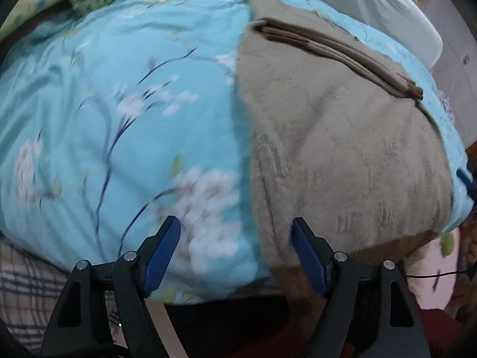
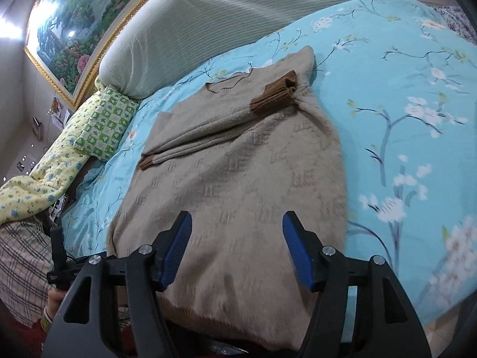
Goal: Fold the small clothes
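Blue-padded jaws of the left gripper [image 1: 235, 256] are held apart with nothing between them, above the near left edge of the beige sweater [image 1: 342, 155], which is spread on the floral blue bedspread [image 1: 104, 119]. Only through the right gripper [image 2: 237, 249], likewise held apart and empty, are the sweater's folded brown-cuffed sleeves [image 2: 274, 95], a framed painting [image 2: 77, 29] and a pale bolster [image 2: 190, 29] shown clearly.
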